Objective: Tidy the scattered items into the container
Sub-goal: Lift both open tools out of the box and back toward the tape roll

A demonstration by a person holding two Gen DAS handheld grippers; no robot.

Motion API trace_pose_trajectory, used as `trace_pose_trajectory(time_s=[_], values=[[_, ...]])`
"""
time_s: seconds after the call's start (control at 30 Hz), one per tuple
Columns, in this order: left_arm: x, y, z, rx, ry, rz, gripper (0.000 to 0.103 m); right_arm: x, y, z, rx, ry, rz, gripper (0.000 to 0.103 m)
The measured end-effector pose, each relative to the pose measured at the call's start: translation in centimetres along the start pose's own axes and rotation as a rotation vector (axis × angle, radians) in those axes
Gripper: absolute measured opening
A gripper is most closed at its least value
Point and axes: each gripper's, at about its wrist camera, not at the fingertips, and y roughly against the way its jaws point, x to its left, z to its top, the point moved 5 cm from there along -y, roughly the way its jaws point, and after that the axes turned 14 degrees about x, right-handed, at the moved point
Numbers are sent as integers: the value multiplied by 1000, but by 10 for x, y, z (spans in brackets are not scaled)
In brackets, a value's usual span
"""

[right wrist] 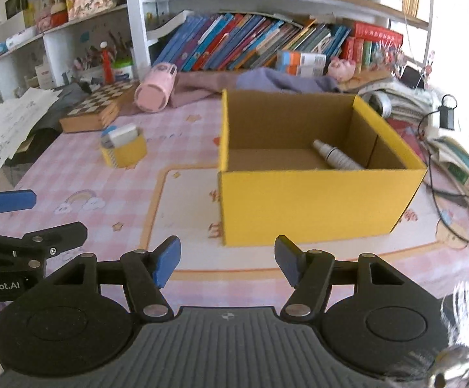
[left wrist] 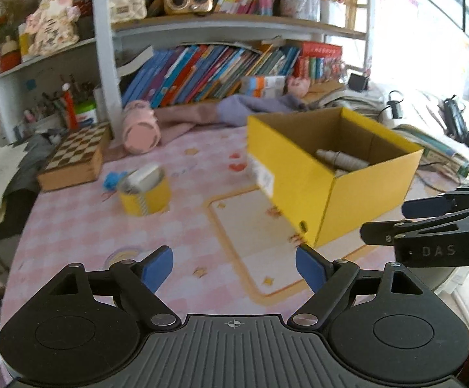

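Left gripper (left wrist: 234, 266) wide open, nothing between the blue pads. Right gripper (right wrist: 228, 263) open too, holding nothing. Both low over the pink checked tablecloth (right wrist: 72, 174). Yellow box (right wrist: 318, 200) just past the right gripper, open on top, with a white bottle (right wrist: 334, 156) lying inside at the far right. Small yellow cup (right wrist: 124, 150) farther left, well apart from the box.

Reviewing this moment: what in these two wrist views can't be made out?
- Yellow box floor: near wall hides its front part in both views.
- White bottle in the box: lower end hidden by that wall, label too small.
- Small yellow holder: contents blurred in left view, small in right.
- Right gripper and left gripper: hands out of frame.
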Motion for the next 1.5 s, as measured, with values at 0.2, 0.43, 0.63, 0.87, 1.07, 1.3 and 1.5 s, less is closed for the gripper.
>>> trace_pose_trajectory(time_s=[0.2, 0.43, 0.63, 0.87, 1.07, 1.3, 1.5], values=[[20, 9, -14, 9, 36, 29, 91, 25, -2, -3, 25, 45, 21, 65], [36, 14, -21, 6, 68, 47, 92, 51, -2, -3, 24, 117, 37, 66], [41, 18, -24, -2, 69, 48, 92, 59, -3, 0, 21, 132, 35, 66], [50, 23, -25, -12, 87, 60, 95, 69, 1, 2, 5, 146, 44, 66], [60, 23, -28, -9, 122, 68, 96, 77, 0, 7, 1, 166, 51, 66], [68, 18, -29, 12, 151, 74, 96, 85, -6, 12, 8, 196, 69, 66], [73, 7, -25, 29, 162, 83, 97, 86, -18, 24, 10, 208, 83, 66]])
